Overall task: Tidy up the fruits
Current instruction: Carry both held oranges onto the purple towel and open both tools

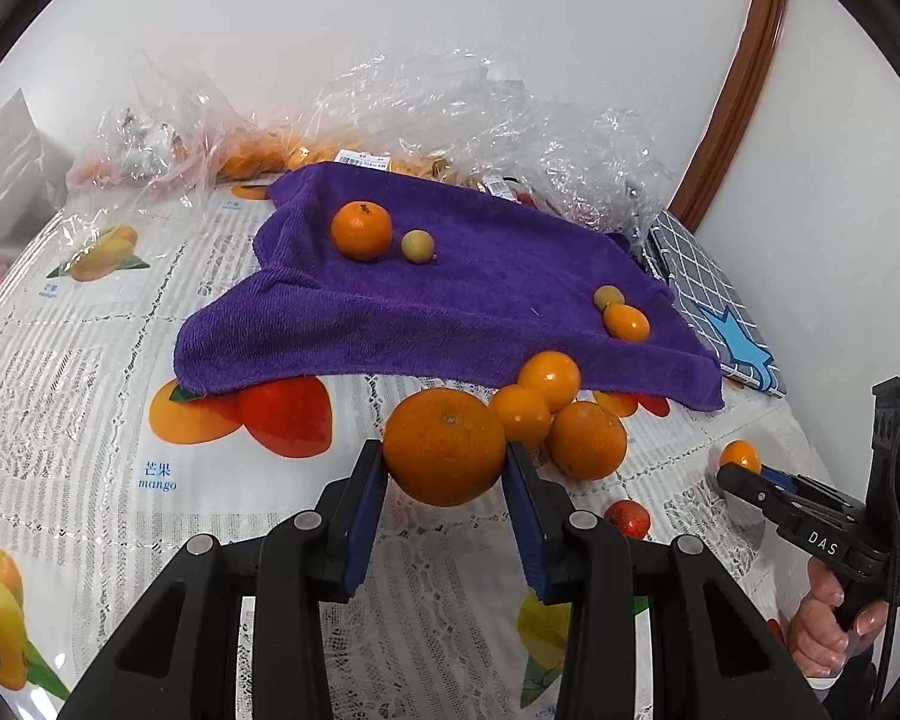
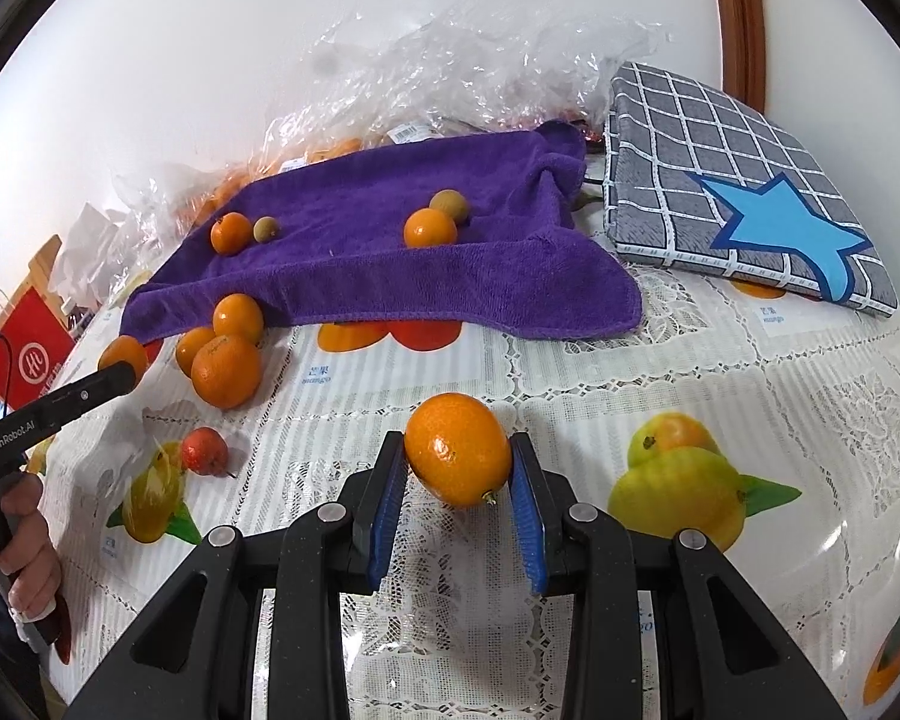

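My left gripper (image 1: 445, 468) is shut on a large orange (image 1: 444, 447), held just above the tablecloth in front of the purple towel (image 1: 450, 300). My right gripper (image 2: 457, 468) is shut on a small oval kumquat (image 2: 457, 449); it also shows in the left wrist view (image 1: 740, 456). On the towel lie an orange (image 1: 361, 230), a brownish longan (image 1: 417, 246), another longan (image 1: 608, 296) and a kumquat (image 1: 626, 322). Three oranges (image 1: 587, 440) cluster at the towel's front edge. A small red fruit (image 1: 627, 518) lies on the tablecloth.
Clear plastic bags (image 1: 450, 114) holding more fruit lie behind the towel against the wall. A grey checked cushion with a blue star (image 2: 744, 192) sits to the right. A red box (image 2: 30, 354) stands at the far left. The table wears a fruit-print lace cloth (image 2: 630, 372).
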Tool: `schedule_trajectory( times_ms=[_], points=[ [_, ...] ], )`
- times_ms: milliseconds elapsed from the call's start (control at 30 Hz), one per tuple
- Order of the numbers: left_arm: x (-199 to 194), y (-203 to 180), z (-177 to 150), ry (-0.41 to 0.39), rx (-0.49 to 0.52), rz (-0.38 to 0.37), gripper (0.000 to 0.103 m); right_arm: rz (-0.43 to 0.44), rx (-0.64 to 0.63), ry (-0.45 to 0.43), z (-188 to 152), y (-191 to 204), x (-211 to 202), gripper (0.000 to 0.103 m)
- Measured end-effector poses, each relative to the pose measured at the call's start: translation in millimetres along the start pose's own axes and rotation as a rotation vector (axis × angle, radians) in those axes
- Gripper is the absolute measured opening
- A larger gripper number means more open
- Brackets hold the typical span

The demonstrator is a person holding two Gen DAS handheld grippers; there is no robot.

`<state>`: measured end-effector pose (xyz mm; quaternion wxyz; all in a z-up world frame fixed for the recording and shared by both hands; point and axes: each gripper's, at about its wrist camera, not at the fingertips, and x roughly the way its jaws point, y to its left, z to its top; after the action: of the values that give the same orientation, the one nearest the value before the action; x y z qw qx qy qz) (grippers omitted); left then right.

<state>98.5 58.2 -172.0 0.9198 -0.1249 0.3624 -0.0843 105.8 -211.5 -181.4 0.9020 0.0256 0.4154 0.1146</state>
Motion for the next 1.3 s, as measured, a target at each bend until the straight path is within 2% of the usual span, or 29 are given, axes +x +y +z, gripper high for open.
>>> schedule_trajectory(
  times_ms=[200,300,467,767,967,1167,1300],
  points=[
    [-8,2,15,-0.02,-0.01,0.041,0.037,-0.022,-0.017,-0.015,0,5,-5,0.034],
    [-11,4,31,-0.026,-0.01,0.054,0.037,-0.002,-0.033,-0.019,8,9,-10,0.034],
    [-13,8,64,-0.062,-0.006,0.088,0.037,0.002,-0.052,-0.069,39,14,-14,0.034],
    [-1,17,112,-0.09,-0.027,0.135,0.037,-0.039,-0.062,-0.09,106,8,16,0.034],
    [21,21,122,-0.054,-0.029,0.159,0.037,-0.053,-0.061,-0.065,134,2,51,0.034],
    [50,29,123,0.003,-0.042,0.146,0.037,-0.056,-0.027,0.02,131,-11,93,0.034],
    [76,27,119,0.049,-0.053,0.135,0.037,0.006,0.017,0.03,132,-18,97,0.034]
  ],
)
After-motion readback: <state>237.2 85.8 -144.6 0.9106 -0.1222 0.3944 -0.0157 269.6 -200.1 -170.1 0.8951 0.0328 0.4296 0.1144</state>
